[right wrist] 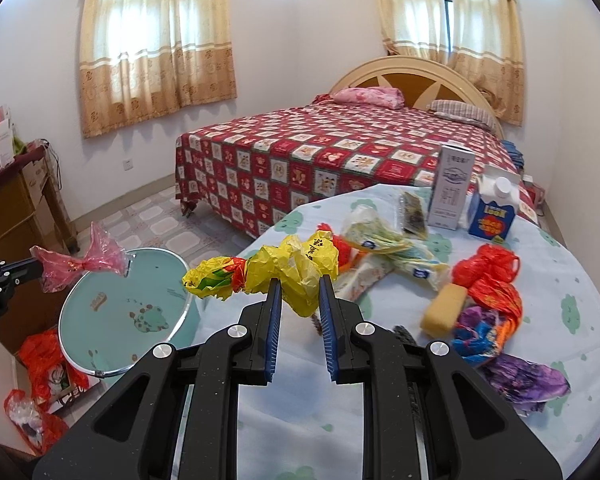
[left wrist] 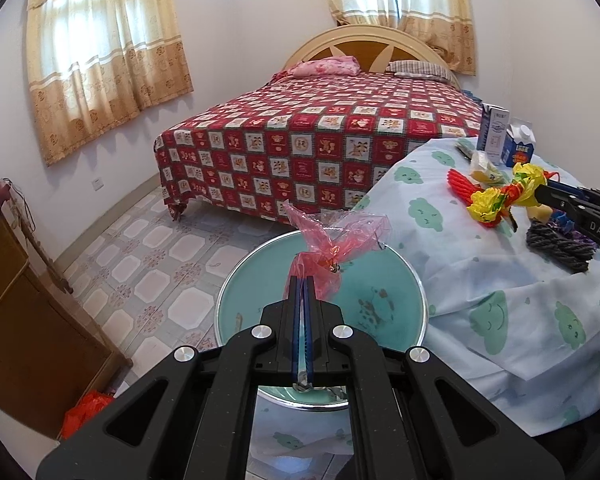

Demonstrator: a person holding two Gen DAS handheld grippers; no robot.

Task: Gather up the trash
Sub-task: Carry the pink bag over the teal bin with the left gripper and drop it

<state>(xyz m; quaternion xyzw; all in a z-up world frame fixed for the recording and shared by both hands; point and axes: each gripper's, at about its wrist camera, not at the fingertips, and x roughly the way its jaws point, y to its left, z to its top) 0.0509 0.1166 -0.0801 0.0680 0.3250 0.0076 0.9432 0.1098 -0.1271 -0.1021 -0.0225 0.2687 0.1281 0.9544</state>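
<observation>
Pink crinkled plastic, a thin wrapper (left wrist: 332,240), is pinched at its lower end between the pads of my left gripper (left wrist: 303,284), which sit pressed together on it; it hangs in the air above the open teal bin (left wrist: 400,280), whose metal rim lies just beside the table edge. I see the same wrapper (right wrist: 80,262) from the right wrist camera, over the bin's near-left rim (right wrist: 66,332). My right gripper (right wrist: 300,300) has its blue pads set apart, and a knotted yellow plastic bag (right wrist: 288,268) lies between them; I cannot tell whether either pad touches it. From the left view that yellow bag (left wrist: 504,196) sits at the tip of the right gripper, raised off the cloth. Around it on the cloud-print tablecloth (right wrist: 380,320) I note a white-green wrapper (right wrist: 380,240), a yellow sponge (right wrist: 446,310), a crumpled red bag (right wrist: 488,280), blue and purple wrappers (right wrist: 500,356) near the right edge, and a dark woven scrap (left wrist: 556,248). Two cartons stand upright at the far side: a tall white one (right wrist: 452,188) and a blue one (right wrist: 492,212), close together. Beyond the table stands a bed (right wrist: 340,160) with a red patterned cover.
</observation>
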